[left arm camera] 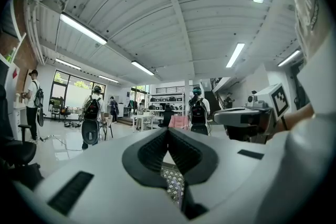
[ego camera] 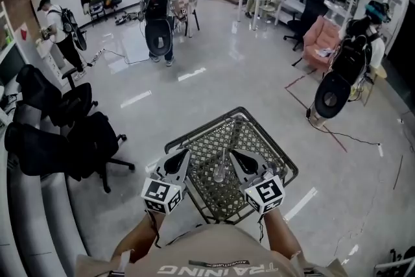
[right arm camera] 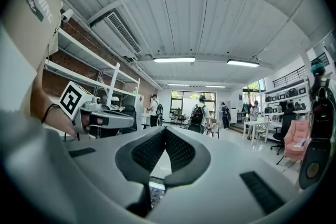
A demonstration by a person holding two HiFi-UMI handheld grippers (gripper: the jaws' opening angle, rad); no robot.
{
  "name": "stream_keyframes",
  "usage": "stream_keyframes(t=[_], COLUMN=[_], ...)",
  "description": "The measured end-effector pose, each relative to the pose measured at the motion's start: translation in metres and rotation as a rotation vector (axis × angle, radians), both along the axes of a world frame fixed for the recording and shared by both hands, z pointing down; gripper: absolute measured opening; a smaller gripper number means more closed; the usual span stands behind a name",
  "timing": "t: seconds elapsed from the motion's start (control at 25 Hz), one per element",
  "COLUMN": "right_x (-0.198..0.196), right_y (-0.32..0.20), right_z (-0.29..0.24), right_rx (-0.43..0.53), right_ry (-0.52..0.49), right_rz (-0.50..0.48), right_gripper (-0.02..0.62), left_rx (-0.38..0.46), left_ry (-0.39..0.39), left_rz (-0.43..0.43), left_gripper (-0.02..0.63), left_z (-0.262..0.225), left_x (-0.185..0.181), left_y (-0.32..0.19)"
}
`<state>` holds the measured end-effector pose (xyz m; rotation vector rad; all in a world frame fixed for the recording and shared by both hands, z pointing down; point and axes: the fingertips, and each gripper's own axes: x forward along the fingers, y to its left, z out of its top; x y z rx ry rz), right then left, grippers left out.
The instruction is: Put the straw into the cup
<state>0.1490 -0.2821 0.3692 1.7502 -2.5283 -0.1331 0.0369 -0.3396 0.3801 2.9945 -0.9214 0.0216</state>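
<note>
Left hand-held gripper (ego camera: 185, 156) pressed together, holding nothing; right hand-held gripper (ego camera: 235, 154) pressed together too; clear cup (ego camera: 220, 174) on mesh desk (ego camera: 262, 139) between both, thin straw (ego camera: 224, 156) maybe standing inside; "RAINING" printed on shirt (ego camera: 207, 267).

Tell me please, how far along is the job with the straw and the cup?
Done, it seems: a thin straw stands in the clear cup on the mesh table. In hand: nothing. The left gripper and the right gripper flank the cup, fingers closed and empty. Left: probably only drawing the grippers away.
</note>
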Motion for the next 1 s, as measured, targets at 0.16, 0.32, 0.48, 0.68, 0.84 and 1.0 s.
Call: stream_keyframes(t=[0.16,0.32,0.48,0.68,0.84,1.0], right_x=[-0.001,0.005,0.002,-0.007,-0.014,0.007], right_y=[0.000,0.002,0.002,0.004,0.009,0.007], right_z=[-0.006,-0.010,-0.005,0.006,0.019,0.016], right_rx=[0.002,0.001,0.005,-0.017,-0.025,0.003], right_ry=[-0.027,-0.054,-0.059,-0.049,-0.043,-0.021], right_rz=[0.041,0.078,0.089,0.073,0.076,0.118], right_gripper=[0.017,0.016,0.017,0.016,0.017,0.015], left_rx=[0.022,0.027,0.015,-0.008,-0.023,-0.020], left_ry=[0.007,0.009,0.009,0.018,0.024,0.036], left_rz=[-0.007,-0.003,0.002,0.010,-0.006,0.006], left_gripper=[0.015,0.015,0.015,0.015,0.015,0.015], left_z=[-0.008,-0.010,-0.002,0.005,0.014,0.019], left_x=[-0.004,-0.001,0.001,0.003,-0.007,0.006], left_y=[-0.001,0.001,0.004,0.009,0.010,0.005])
